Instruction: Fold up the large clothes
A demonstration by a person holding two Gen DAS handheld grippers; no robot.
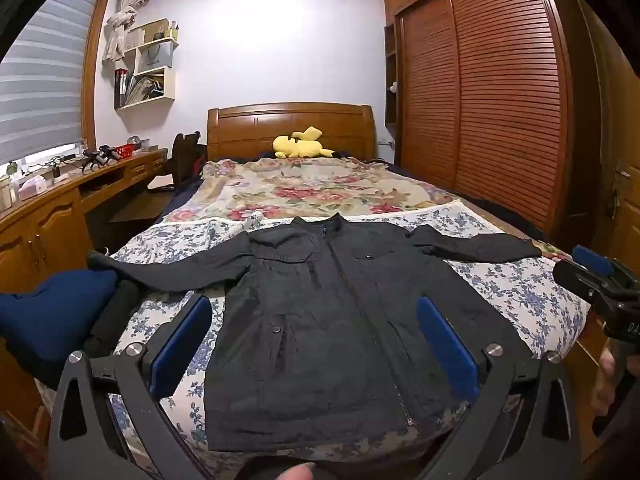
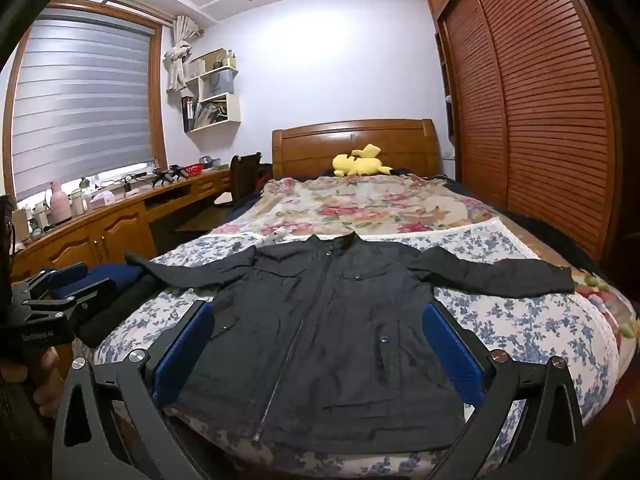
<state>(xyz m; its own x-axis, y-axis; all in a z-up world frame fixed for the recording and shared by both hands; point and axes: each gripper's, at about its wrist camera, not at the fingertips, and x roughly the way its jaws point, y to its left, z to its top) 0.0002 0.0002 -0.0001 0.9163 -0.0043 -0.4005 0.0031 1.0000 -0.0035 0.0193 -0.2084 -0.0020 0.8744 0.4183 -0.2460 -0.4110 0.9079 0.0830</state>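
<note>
A black zip-up jacket (image 1: 320, 320) lies flat and face up on the bed, both sleeves spread out to the sides, collar toward the headboard; it also shows in the right wrist view (image 2: 332, 336). My left gripper (image 1: 316, 312) is open and empty, held above the jacket's hem, its blue pads (image 1: 182, 344) wide apart. My right gripper (image 2: 320, 320) is open and empty too, above the hem. Each gripper shows at the edge of the other's view: the right one (image 1: 600, 280), the left one (image 2: 60, 288).
The bed has a blue-flowered sheet (image 1: 520, 292) and a floral blanket (image 1: 304, 192), with a yellow plush toy (image 1: 302, 144) at the wooden headboard. Folded dark blue clothes (image 1: 52, 312) lie at the bed's left. A wooden desk (image 1: 52, 208) stands left, a slatted wardrobe (image 1: 500, 100) right.
</note>
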